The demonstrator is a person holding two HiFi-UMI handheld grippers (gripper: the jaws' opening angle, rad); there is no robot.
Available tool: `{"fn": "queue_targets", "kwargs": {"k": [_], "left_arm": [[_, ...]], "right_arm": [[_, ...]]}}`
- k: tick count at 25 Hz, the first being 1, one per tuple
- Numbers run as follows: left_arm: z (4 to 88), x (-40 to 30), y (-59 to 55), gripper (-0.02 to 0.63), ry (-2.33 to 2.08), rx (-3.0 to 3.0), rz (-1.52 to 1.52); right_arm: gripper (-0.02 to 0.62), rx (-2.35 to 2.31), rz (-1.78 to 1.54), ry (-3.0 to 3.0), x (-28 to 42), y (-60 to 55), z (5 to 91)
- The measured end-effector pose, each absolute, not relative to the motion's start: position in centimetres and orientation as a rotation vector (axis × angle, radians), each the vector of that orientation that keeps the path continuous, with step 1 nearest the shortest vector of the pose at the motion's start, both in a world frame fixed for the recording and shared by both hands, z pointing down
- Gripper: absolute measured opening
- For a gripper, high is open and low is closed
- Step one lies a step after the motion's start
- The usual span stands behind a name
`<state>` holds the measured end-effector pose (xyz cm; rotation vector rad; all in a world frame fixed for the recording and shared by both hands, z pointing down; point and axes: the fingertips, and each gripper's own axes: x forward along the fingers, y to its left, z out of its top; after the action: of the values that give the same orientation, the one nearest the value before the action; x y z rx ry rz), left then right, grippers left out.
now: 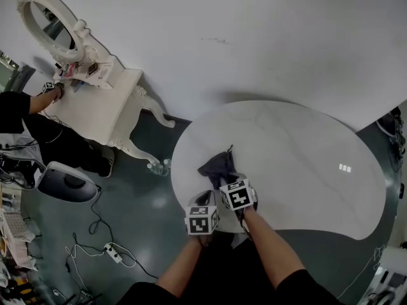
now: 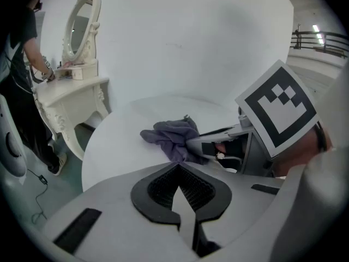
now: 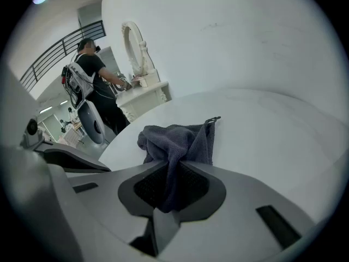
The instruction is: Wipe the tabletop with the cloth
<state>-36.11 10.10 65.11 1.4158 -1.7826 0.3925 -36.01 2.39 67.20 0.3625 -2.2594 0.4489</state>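
Note:
A dark grey cloth (image 1: pixel 219 165) lies bunched on the round white marble tabletop (image 1: pixel 292 151), near its front left edge. My right gripper (image 1: pixel 224 180) is shut on the cloth's near end. In the right gripper view a fold of the cloth (image 3: pixel 180 138) runs down between the closed jaws of that gripper (image 3: pixel 173 168). My left gripper (image 1: pixel 205 201) hovers just beside it, nearer the table's rim, shut with nothing in it. The left gripper view shows its empty closed jaws (image 2: pixel 178 167), the cloth (image 2: pixel 172 134) ahead and the right gripper (image 2: pixel 214 144) clamping it.
A white dressing table (image 1: pixel 95 103) with an oval mirror (image 1: pixel 54 24) stands at the back left, and a person (image 1: pixel 25 116) works at it. On the dark floor lie cables with a power strip (image 1: pixel 113 253), a grey and white device (image 1: pixel 67 182) and bottles (image 1: pixel 159 166).

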Motion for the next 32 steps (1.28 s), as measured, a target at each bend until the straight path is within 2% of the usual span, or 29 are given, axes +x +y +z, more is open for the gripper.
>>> {"fn": "queue_targets", "kwargs": {"k": [18, 32], "left_arm": [[65.1, -28.1, 5.0, 0.006, -1.712, 1.513, 0.518], [64.5, -24.9, 0.2, 0.006, -1.670, 1.651, 0.679]], "right_arm": [[0.041, 0.492, 0.519, -2.230, -24.8, -2.4, 67.2], [0.041, 0.481, 0.549, -2.252, -20.7, -4.6, 67.4]]}}
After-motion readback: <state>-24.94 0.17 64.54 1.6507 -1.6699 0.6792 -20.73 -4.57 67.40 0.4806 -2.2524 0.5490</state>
